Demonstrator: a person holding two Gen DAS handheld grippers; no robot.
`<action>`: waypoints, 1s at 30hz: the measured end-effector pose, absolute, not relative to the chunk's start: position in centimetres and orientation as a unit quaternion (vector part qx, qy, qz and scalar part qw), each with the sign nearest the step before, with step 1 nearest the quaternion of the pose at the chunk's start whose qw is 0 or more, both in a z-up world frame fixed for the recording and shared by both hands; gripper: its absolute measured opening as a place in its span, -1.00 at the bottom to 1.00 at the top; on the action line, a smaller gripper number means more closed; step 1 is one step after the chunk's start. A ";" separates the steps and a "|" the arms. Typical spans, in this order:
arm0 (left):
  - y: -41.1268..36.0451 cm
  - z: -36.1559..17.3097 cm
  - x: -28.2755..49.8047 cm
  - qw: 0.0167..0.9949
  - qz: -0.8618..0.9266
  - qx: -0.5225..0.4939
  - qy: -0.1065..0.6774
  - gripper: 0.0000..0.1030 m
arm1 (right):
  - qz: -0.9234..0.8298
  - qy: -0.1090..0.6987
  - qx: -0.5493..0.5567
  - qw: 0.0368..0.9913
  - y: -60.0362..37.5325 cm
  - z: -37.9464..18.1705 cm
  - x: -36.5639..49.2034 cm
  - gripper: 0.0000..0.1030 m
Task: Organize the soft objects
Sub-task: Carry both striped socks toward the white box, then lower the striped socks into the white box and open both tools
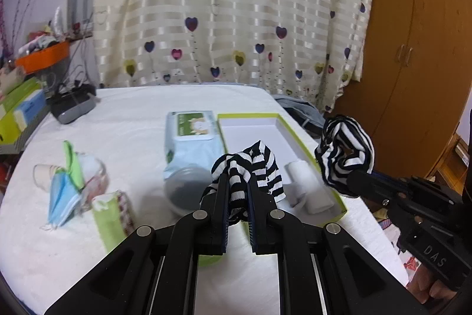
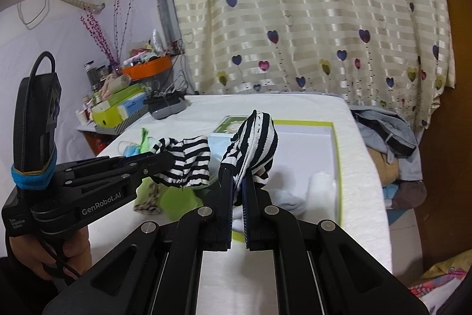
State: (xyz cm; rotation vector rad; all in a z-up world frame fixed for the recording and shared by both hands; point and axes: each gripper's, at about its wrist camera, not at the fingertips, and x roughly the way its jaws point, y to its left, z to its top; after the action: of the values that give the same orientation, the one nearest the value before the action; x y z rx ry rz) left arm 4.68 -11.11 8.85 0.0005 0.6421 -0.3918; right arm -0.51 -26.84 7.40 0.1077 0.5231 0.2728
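Green-rimmed box point(image 1: 298, 120) beyond striped socks point(image 1: 247, 164), wipes pack point(image 1: 191, 126) beside

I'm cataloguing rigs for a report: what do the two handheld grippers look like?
Both are matte black linkage frames with silver pivot pins and blue-edged finger pads. The left gripper carries white "GenRobot.AI" lettering, a tall black module ringed by a blue band, and a looping black cable. The right gripper has "DAS" embossed on its body. A bare hand grips the left handle; no sleeve shows.
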 end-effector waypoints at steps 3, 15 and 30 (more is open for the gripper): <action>-12.4 8.9 5.3 0.929 -0.196 0.007 0.313 -0.80 | 0.129 0.260 0.054 0.955 -27.6 7.3 -0.1 -0.89; -15.6 7.0 8.2 0.916 -0.210 0.014 0.342 -0.80 | 0.106 0.282 0.066 0.951 -30.8 5.5 2.5 -0.89; -17.8 4.7 11.7 0.907 -0.204 0.020 0.369 -0.80 | 0.113 0.333 0.077 0.933 -32.1 1.5 8.0 -0.89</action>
State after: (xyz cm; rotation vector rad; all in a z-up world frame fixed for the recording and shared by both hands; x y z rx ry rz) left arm 11.67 -17.84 4.74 0.0415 0.7618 -0.4204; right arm 8.00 -32.08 1.54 0.1584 0.6822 0.2306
